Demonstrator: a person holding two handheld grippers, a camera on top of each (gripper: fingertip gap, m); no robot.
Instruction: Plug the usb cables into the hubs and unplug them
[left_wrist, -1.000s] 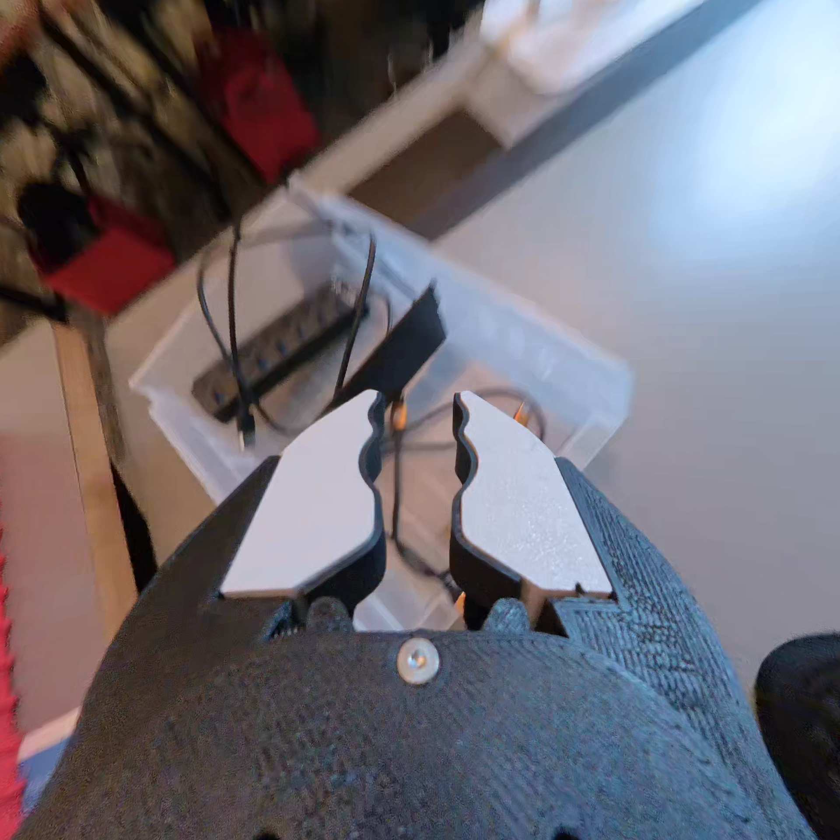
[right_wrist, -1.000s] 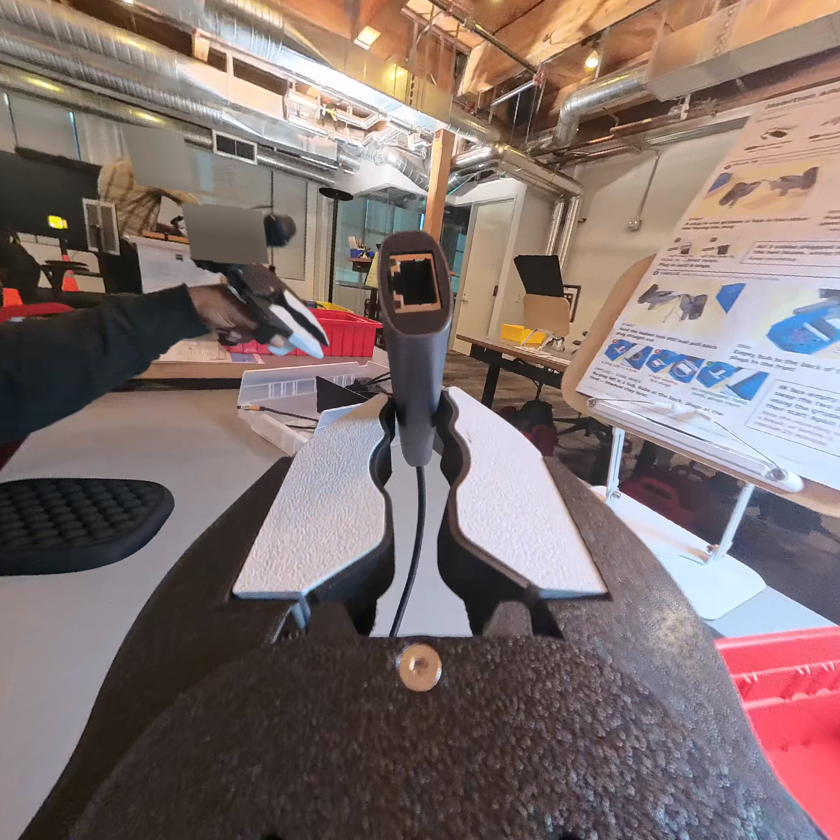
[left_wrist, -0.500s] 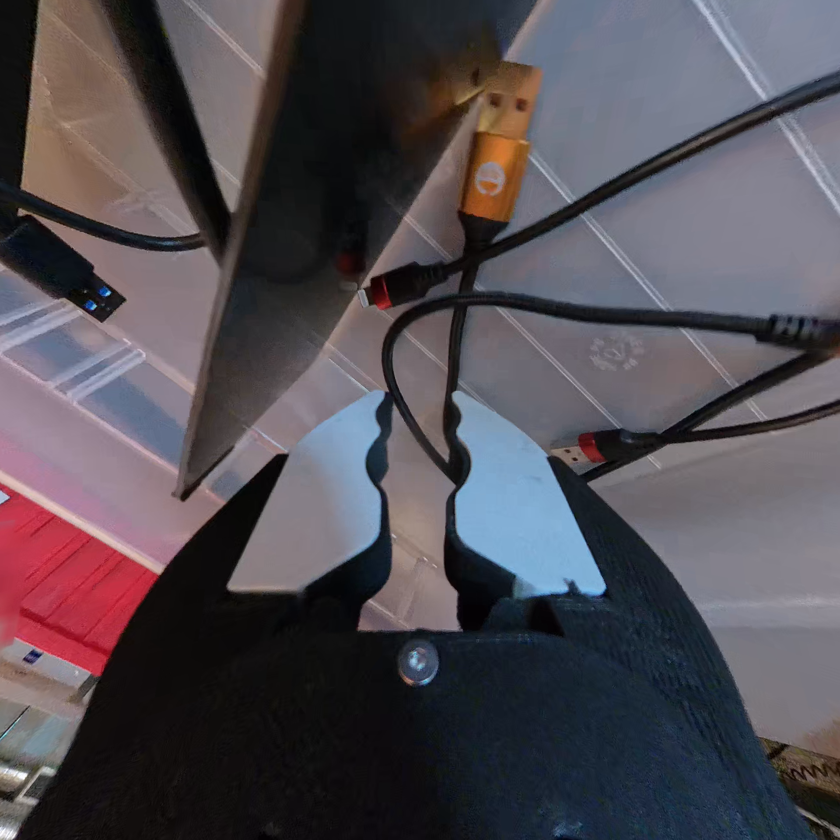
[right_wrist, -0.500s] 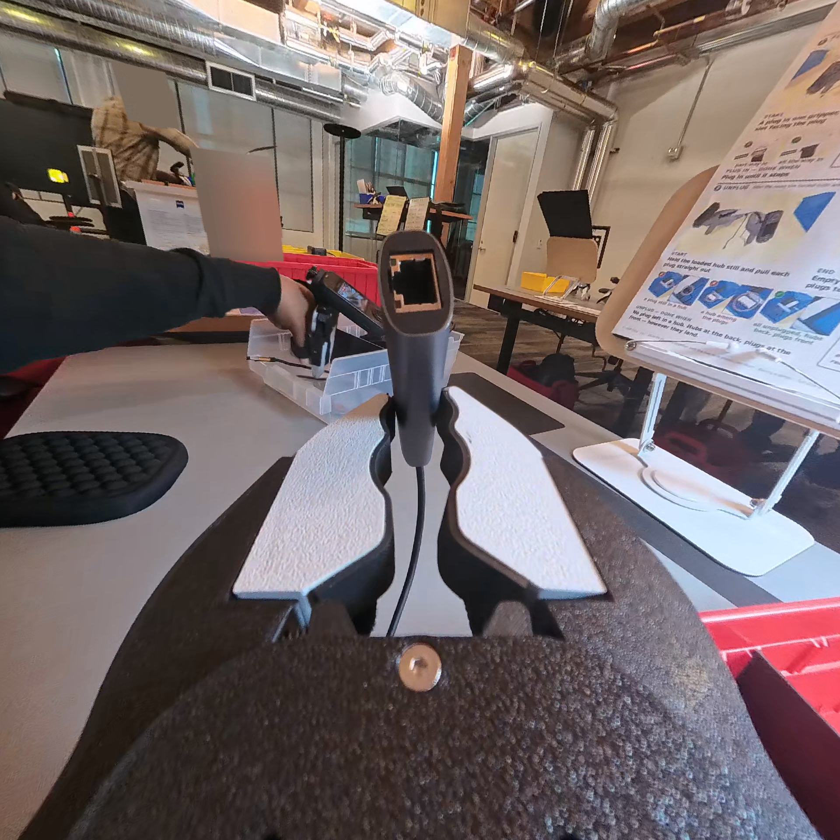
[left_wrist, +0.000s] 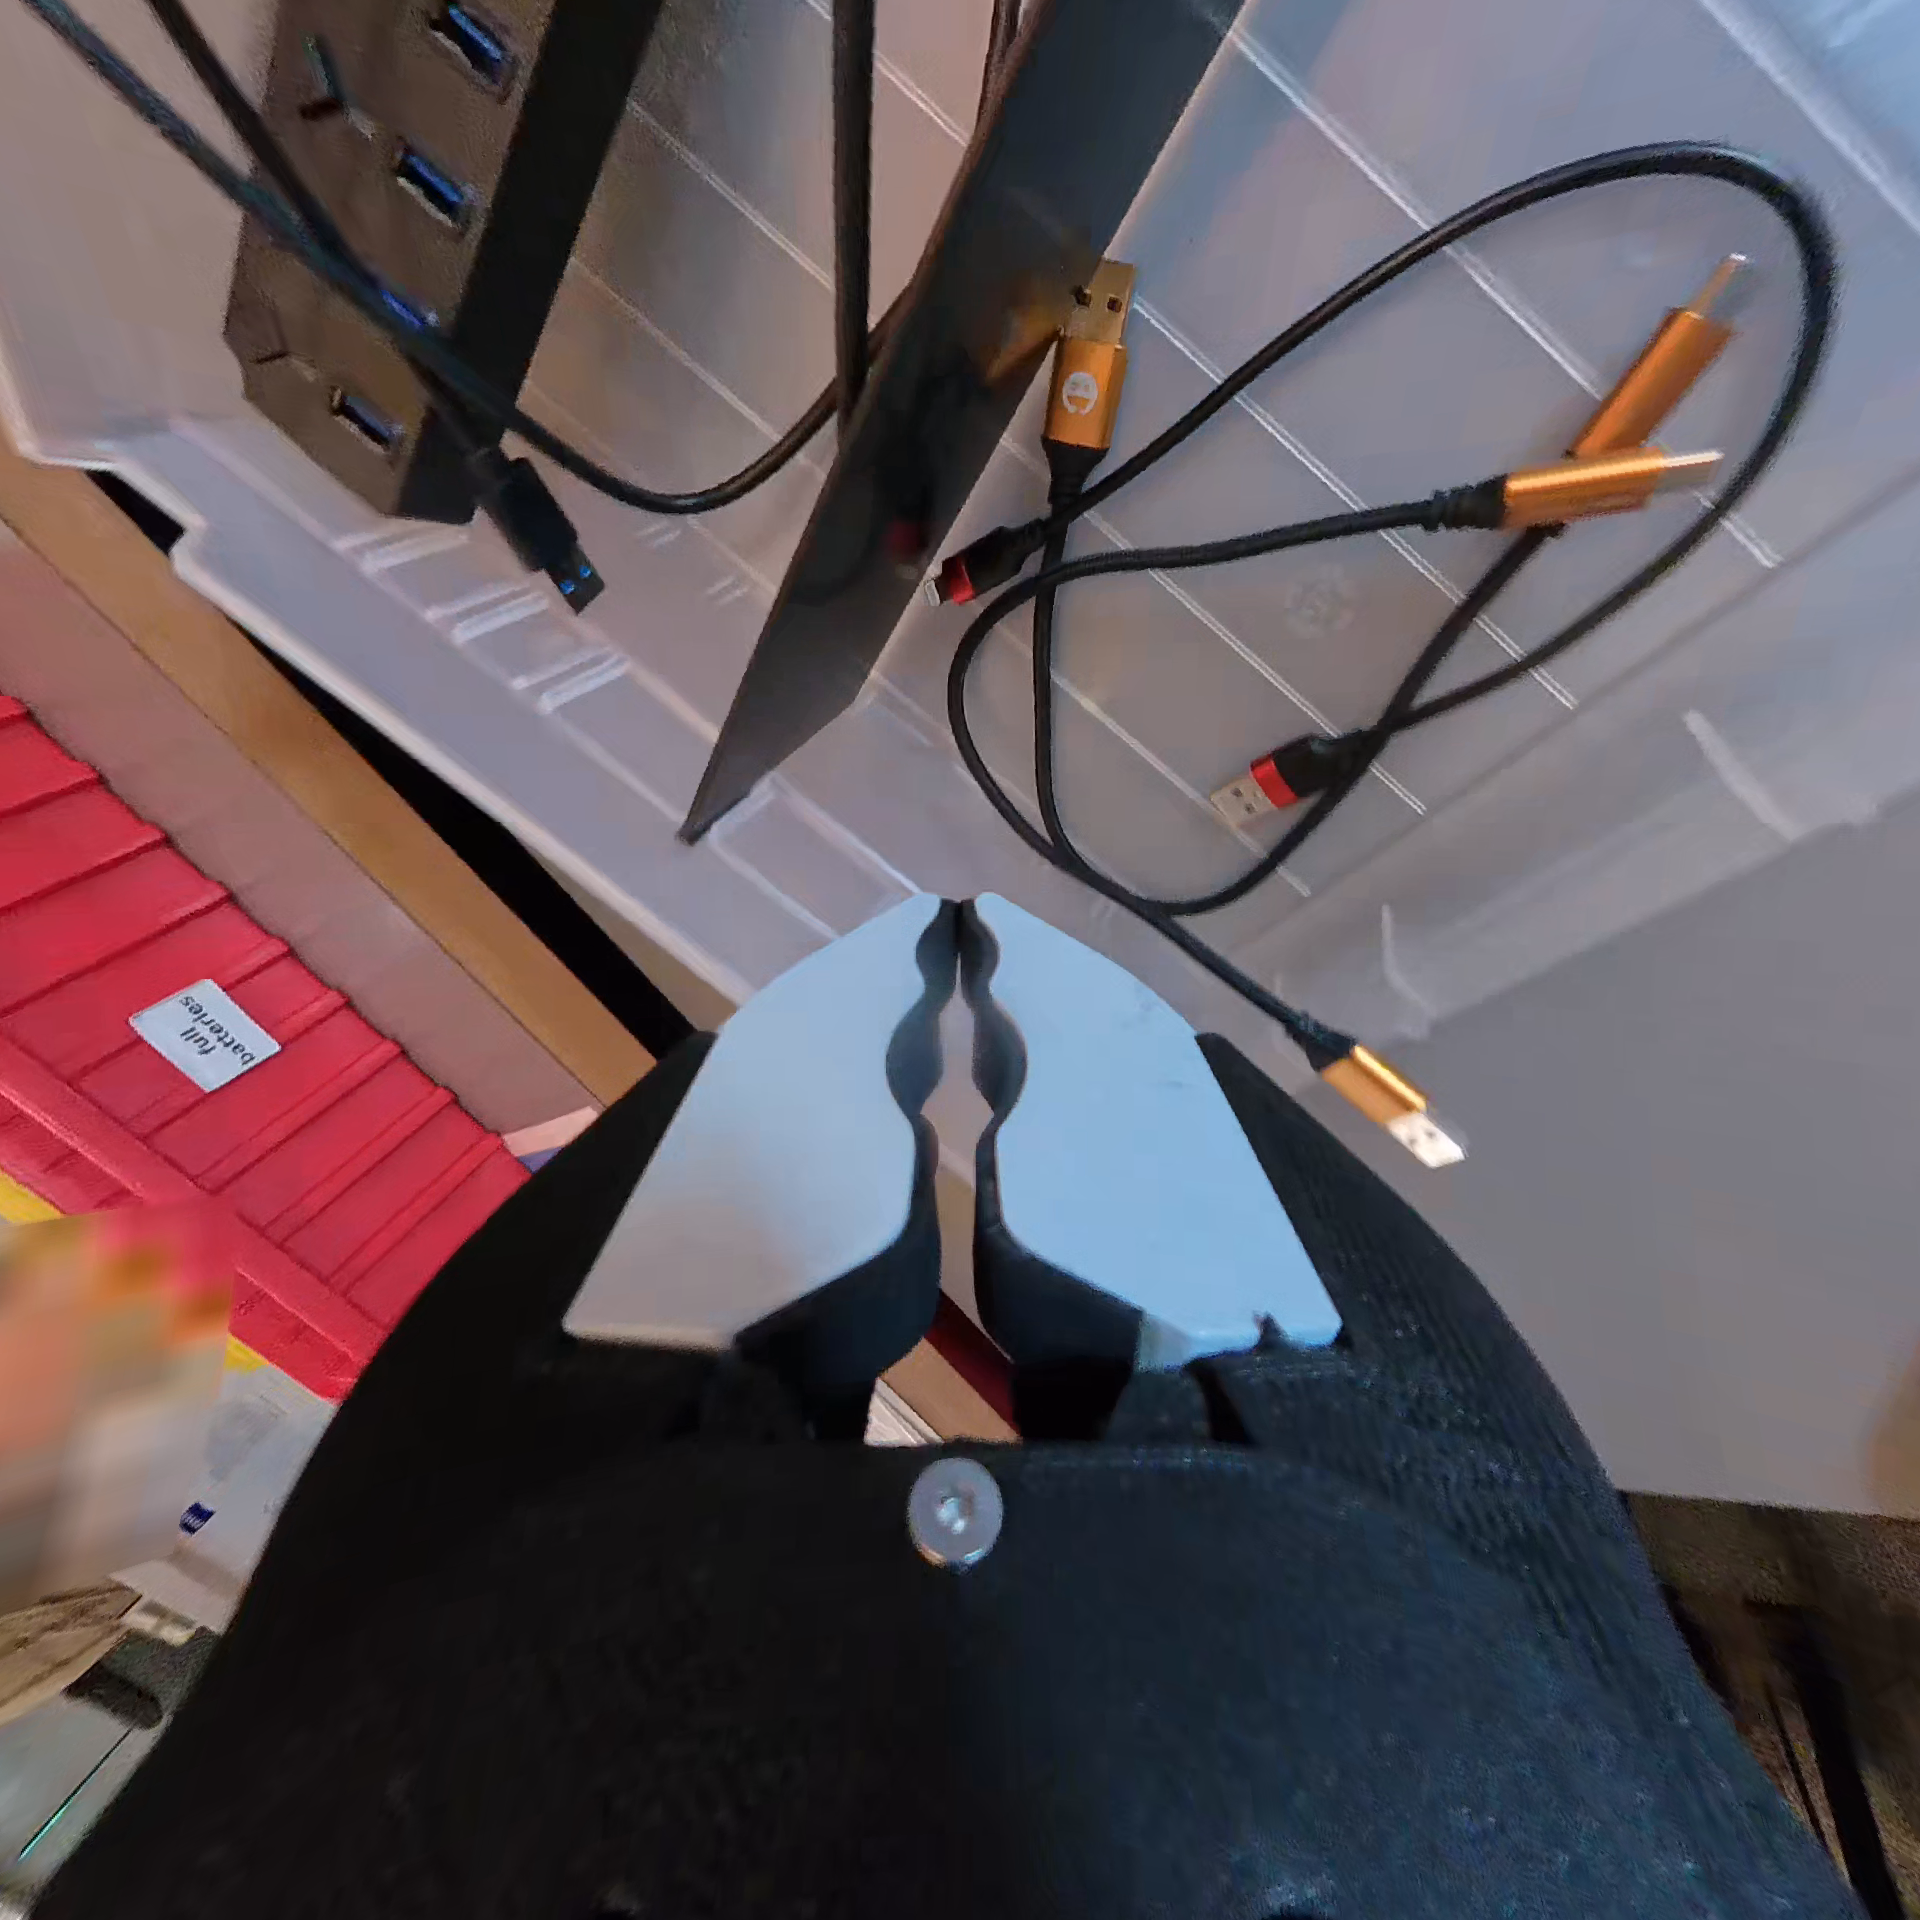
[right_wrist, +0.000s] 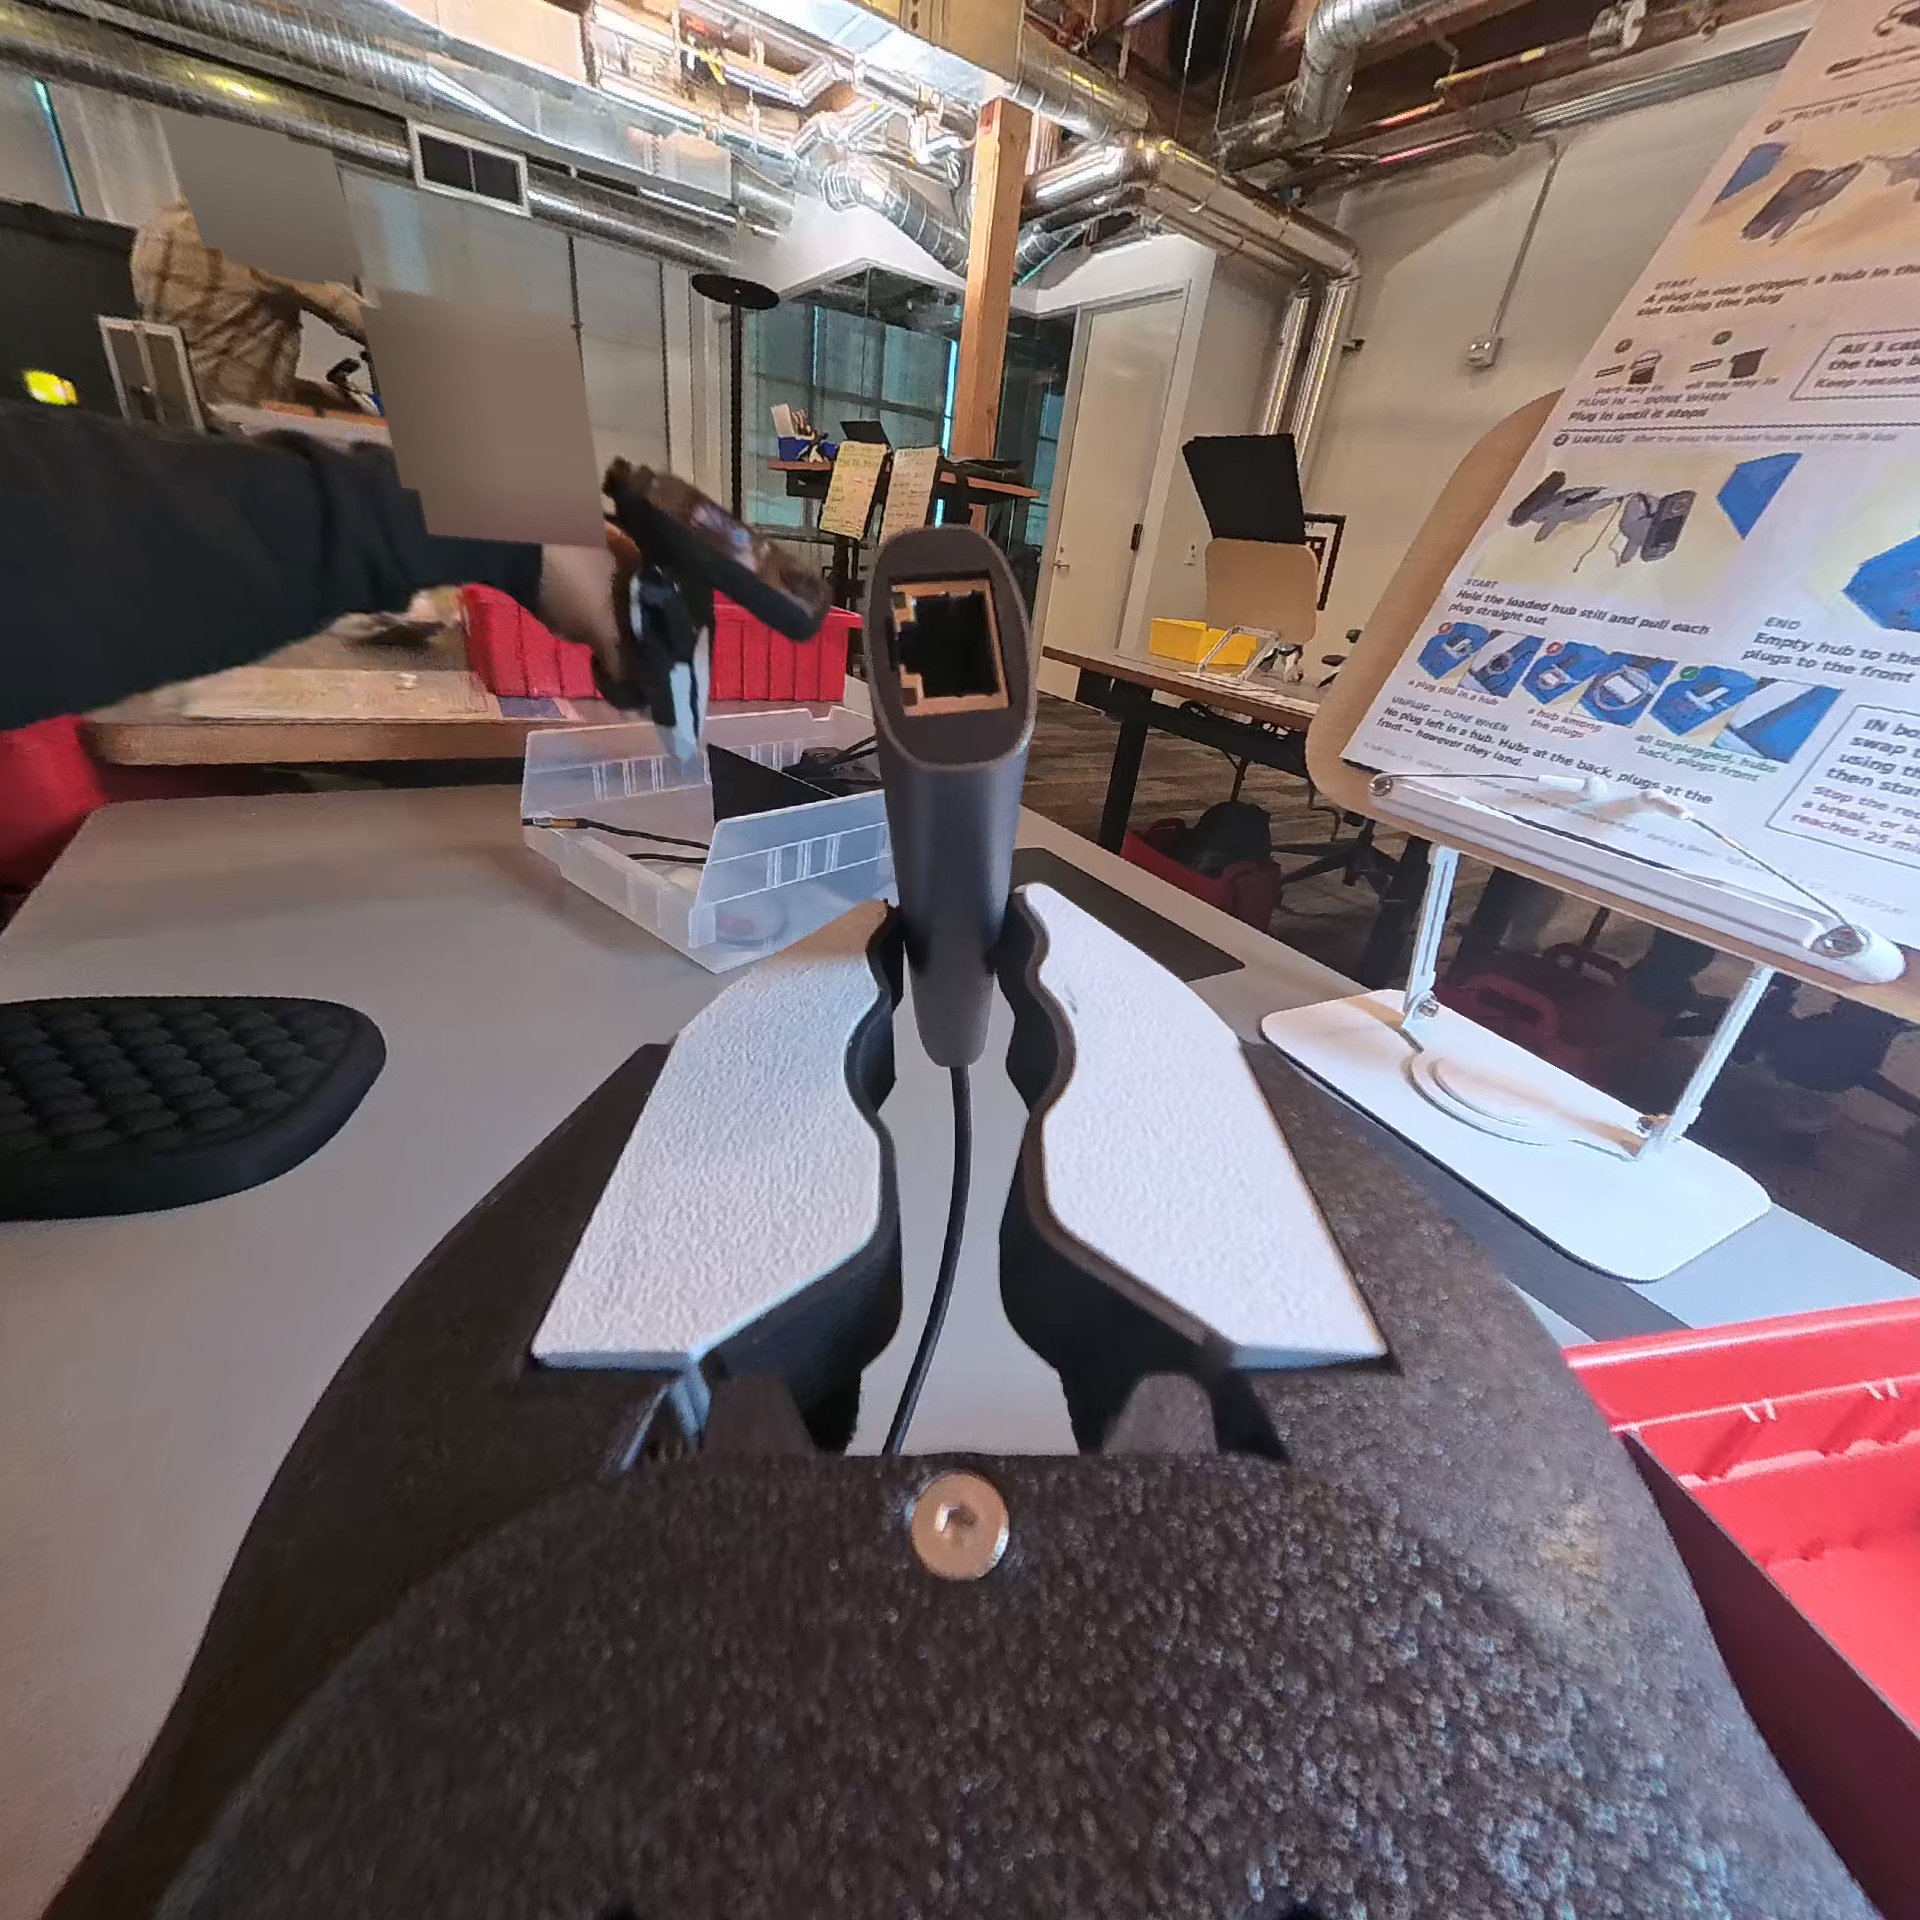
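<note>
Since half a second ago the left gripper (left_wrist: 958, 914) has backed up out of the tray (left_wrist: 1558, 748); jaws then apart around a cable now meet at the tips, holding nothing. Right gripper (right_wrist: 954, 914) unchanged: clamped on the grey hub (right_wrist: 951, 748), upright, square port facing the camera, cord hanging between the jaws.

Cables lie in the tray, far and right of the left jaws. Nearest plug (left_wrist: 1387, 1103), orange, hangs over the tray's near rim, just right of the left jaws, long axis slanting near-right. Left gripper is nearer; judged the next pick. Black hub (left_wrist: 343, 260) far left, behind a divider (left_wrist: 914, 416).

Red bin (left_wrist: 156, 935) bears a white sticker; instruction sheet (right_wrist: 1704, 540) at right. Writing not copied.
</note>
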